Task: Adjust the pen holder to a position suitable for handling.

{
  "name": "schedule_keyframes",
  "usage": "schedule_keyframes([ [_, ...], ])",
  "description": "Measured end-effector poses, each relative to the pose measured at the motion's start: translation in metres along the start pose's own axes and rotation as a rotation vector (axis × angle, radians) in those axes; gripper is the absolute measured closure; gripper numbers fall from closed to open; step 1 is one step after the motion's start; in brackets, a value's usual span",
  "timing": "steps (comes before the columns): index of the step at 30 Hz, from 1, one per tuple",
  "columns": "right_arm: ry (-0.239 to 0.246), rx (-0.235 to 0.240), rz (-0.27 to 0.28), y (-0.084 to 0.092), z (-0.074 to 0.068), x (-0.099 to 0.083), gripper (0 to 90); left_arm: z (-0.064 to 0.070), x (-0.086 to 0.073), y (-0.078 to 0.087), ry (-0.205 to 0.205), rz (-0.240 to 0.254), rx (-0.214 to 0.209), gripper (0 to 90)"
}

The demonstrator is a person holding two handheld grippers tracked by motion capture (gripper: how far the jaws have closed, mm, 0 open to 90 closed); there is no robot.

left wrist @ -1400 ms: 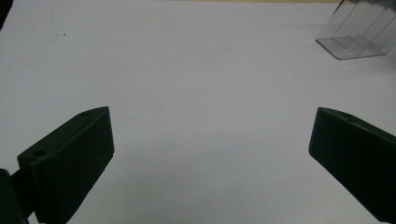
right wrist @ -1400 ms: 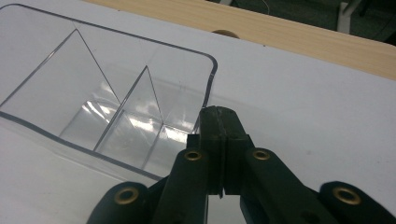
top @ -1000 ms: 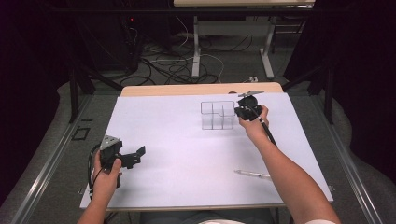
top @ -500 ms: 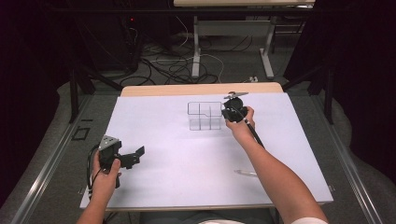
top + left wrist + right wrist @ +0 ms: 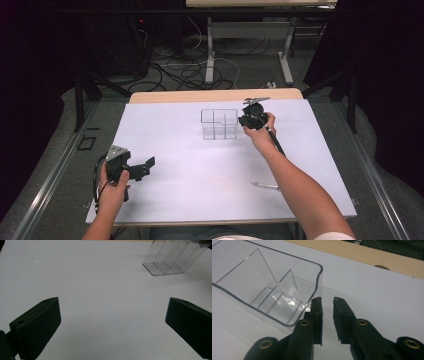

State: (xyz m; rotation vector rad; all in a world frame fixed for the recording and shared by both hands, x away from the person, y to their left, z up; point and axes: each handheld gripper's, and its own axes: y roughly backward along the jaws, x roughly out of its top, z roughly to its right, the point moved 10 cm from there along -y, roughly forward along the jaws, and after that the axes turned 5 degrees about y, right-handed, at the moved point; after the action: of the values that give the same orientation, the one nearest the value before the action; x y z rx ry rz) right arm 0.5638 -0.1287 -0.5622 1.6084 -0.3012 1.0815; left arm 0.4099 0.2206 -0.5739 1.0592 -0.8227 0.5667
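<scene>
A clear plastic organizer (image 5: pixel 218 124) with several compartments stands on the white sheet (image 5: pixel 200 170), toward the far middle. My right gripper (image 5: pixel 248 120) is against the organizer's right wall. In the right gripper view the organizer (image 5: pixel 262 282) stands just left of my gripper (image 5: pixel 325 301), whose jaws are nearly shut with a thin gap and nothing between them. The left jaw rests beside the organizer's rounded corner. My left gripper (image 5: pixel 142 168) is held wide open above the near left of the sheet. In the left gripper view that gripper (image 5: pixel 112 307) faces bare paper, with the organizer (image 5: pixel 172 257) far off.
A pen (image 5: pixel 265 186) lies on the sheet at the near right, beside the right forearm. A strip of wooden tabletop (image 5: pixel 215 95) shows past the sheet's far edge. Cables and table legs are on the floor beyond.
The right gripper has moved left along the far part of the sheet, and the organizer has slid left with it. The left gripper has stayed put, open.
</scene>
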Motion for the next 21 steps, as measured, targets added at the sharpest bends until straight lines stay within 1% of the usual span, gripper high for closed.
schedule_keyframes([
  [3, 0.000, 0.011, 0.015, 0.012, 0.002, 0.002, 70.0, 0.000, 0.000, 0.001, -0.001, -0.002, 0.000, 0.0],
  [4, 0.000, 0.011, 0.015, 0.012, 0.002, 0.002, 70.0, 0.000, -0.001, 0.001, -0.005, -0.004, -0.001, 0.0],
  [7, 0.017, 0.021, 0.042, 0.026, 0.004, 0.005, 64.7, 0.001, 0.000, 0.002, -0.008, -0.001, -0.001, 0.0],
  [8, 0.027, 0.029, 0.050, 0.034, 0.004, 0.005, 61.7, 0.001, 0.001, 0.002, -0.009, 0.001, -0.002, 0.0],
  [10, 0.029, 0.041, 0.054, 0.040, 0.003, 0.004, 58.6, 0.001, 0.001, 0.002, -0.009, 0.000, -0.001, 0.0],
  [12, 0.035, 0.043, 0.050, 0.043, 0.003, 0.003, 57.5, 0.001, 0.001, 0.001, -0.005, 0.002, 0.000, 0.0],
  [14, 0.042, 0.047, 0.047, 0.048, 0.003, 0.001, 54.2, 0.000, 0.001, 0.000, -0.003, 0.001, 0.001, 0.0],
  [15, 0.071, 0.057, 0.061, 0.053, 0.003, 0.001, 51.4, 0.000, 0.000, 0.000, -0.002, 0.000, 0.001, 0.0],
  [16, 0.081, 0.059, 0.062, 0.055, 0.003, 0.000, 50.8, 0.001, 0.000, -0.001, 0.005, 0.000, 0.001, 0.0],
  [17, 0.081, 0.059, 0.062, 0.055, 0.003, 0.000, 50.8, 0.001, 0.000, -0.001, 0.006, 0.001, -0.001, 0.0],
  [19, 0.091, 0.058, 0.076, 0.064, 0.005, -0.001, 45.9, 0.001, -0.001, -0.001, 0.006, -0.005, 0.001, 0.0],
  [21, 0.092, 0.054, 0.075, 0.066, 0.006, -0.002, 45.1, 0.001, -0.001, -0.001, 0.008, -0.003, 0.002, 0.0],
])
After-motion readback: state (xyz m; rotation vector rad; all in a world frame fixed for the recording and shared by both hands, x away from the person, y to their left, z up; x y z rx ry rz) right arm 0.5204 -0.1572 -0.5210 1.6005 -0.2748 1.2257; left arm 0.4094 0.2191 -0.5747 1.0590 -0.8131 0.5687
